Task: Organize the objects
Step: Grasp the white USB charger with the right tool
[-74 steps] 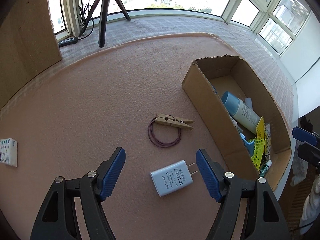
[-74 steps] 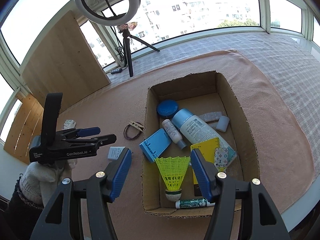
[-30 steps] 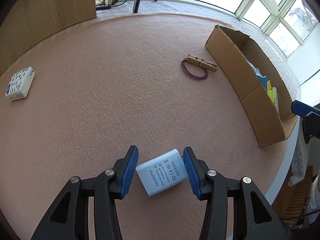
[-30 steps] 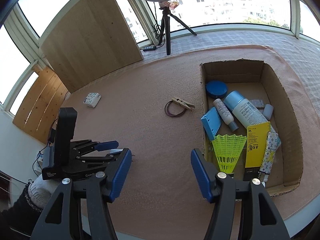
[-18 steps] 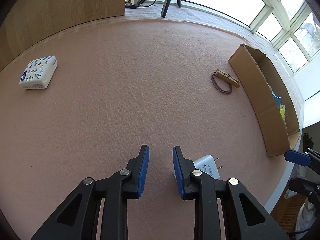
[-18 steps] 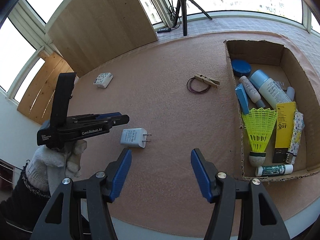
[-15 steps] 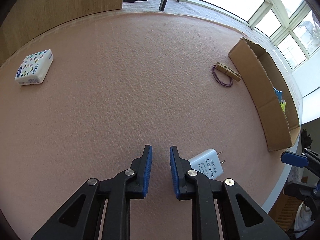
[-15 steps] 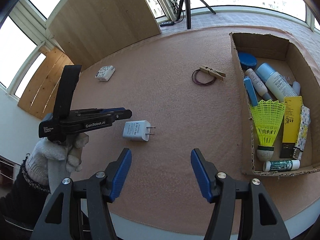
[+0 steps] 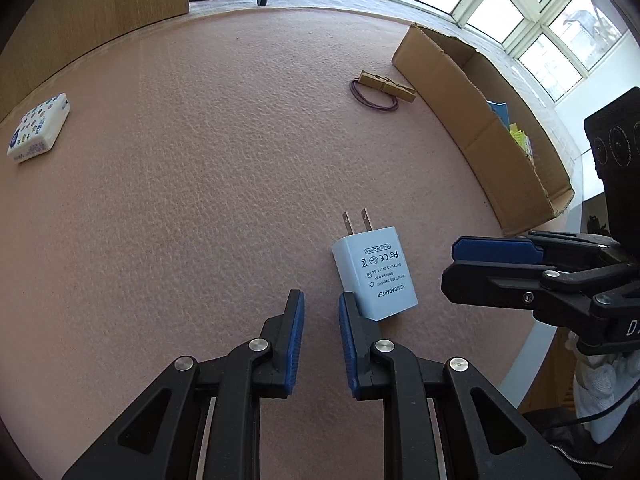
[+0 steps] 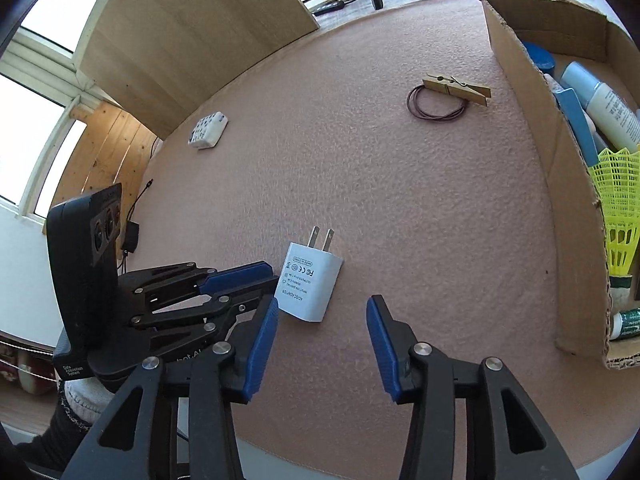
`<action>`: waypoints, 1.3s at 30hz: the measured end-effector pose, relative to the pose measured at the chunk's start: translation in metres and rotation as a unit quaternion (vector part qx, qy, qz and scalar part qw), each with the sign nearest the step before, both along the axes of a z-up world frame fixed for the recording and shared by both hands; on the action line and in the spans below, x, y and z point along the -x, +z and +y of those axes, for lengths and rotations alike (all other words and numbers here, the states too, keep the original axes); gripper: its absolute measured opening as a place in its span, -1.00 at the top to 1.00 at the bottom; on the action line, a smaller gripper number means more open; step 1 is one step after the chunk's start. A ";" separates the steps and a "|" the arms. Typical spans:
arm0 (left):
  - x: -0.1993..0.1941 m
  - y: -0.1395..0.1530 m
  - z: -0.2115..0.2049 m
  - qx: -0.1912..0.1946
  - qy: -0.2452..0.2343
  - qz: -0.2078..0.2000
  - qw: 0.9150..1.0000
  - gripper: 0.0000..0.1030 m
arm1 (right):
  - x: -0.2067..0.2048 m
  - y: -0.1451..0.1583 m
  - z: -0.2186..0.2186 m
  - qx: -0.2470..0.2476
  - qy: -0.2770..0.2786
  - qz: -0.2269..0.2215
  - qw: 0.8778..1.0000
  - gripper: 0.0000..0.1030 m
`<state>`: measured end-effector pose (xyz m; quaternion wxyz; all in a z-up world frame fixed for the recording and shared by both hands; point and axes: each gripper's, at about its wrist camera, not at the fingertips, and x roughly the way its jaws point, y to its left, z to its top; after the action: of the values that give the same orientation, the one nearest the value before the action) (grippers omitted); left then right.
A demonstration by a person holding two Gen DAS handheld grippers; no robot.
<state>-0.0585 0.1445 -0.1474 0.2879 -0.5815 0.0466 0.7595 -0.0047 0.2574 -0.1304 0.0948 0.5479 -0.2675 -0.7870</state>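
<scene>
- A white charger (image 9: 374, 272) lies flat on the pink mat (image 9: 200, 200), low and right of centre in the left wrist view, with grey print on its upper face and two metal prongs pointing toward the top of the frame.
- The left gripper (image 9: 321, 312) sits at bottom centre, its jaws nearly together with nothing between them; its right finger is just beside the charger's near corner.
- The right gripper (image 10: 322, 322) is half open and closing, with the charger just ahead of its left finger, not gripped.
- A cardboard box (image 10: 560, 184) of oddments stands at the right edge.
- A clothespin (image 10: 456, 89) rests on a hair tie (image 10: 434, 108), upper centre.
</scene>
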 end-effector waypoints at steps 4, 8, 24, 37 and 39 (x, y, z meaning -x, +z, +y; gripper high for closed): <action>-0.012 0.007 0.001 0.003 -0.006 0.007 1.000 0.42 | 0.008 -0.009 0.001 0.014 -0.004 -0.014 1.000 0.33; -0.019 0.017 -0.005 -0.024 0.000 0.004 1.000 -0.04 | 0.013 -0.011 -0.001 0.024 0.000 -0.015 1.000 0.34; -0.015 0.007 0.011 -0.055 -0.002 -0.023 0.998 0.01 | 0.027 -0.026 -0.011 0.036 0.030 -0.040 0.998 0.49; -0.019 0.015 0.009 -0.061 0.011 -0.015 0.998 0.12 | 0.022 -0.020 -0.009 0.033 0.025 -0.032 0.999 0.58; -0.020 0.021 0.010 -0.062 0.012 -0.009 0.998 0.13 | 0.020 -0.014 -0.008 0.034 0.022 -0.026 0.999 0.58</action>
<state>-0.0383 0.1545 -0.1262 0.3150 -0.5702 -0.0099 0.7586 -0.0247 0.2496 -0.1446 0.1242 0.5702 -0.2844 -0.7606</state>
